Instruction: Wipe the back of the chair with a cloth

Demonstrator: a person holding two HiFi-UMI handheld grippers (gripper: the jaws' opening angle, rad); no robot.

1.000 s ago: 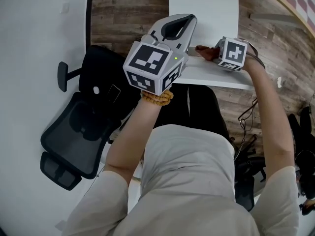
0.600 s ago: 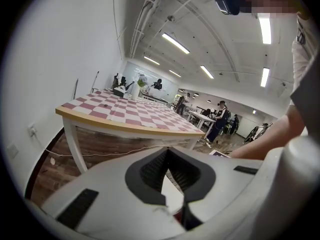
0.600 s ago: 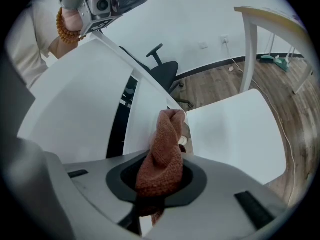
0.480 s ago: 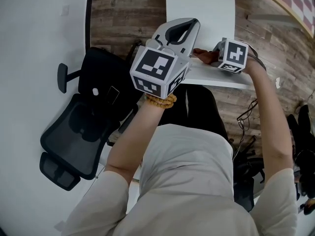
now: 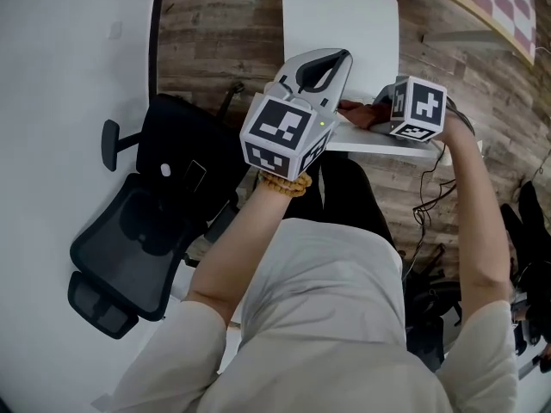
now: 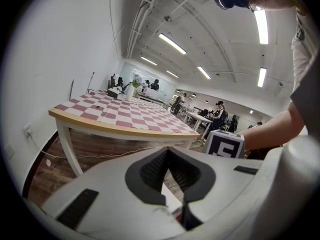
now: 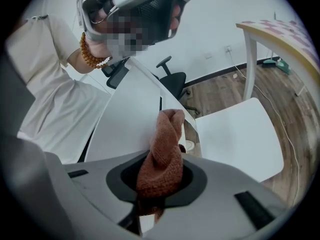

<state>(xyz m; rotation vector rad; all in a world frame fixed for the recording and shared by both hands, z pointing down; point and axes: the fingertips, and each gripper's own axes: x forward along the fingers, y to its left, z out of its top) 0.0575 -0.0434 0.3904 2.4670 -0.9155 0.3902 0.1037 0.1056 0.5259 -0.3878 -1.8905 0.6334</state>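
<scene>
My right hand-held gripper (image 7: 150, 201) is clamped on a bunched cloth (image 7: 162, 149), just at the top edge of the chair back (image 5: 362, 142), centre right of the head view. My left hand-held gripper (image 6: 176, 184) is closed on nothing, raised beside it. Only a narrow fold looks pinched, so I judge dragging could pull the cloth free. Unbraced, the chair might also shift.

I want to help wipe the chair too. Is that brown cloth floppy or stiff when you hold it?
Probably floppy: the cloth looks twisted and bunched where the right gripper pinches it, so it bends easily. It is likely light, since that one pinch holds it up. Its fuzzy, knitted-looking surface suggests it won't slip out easily.
</scene>
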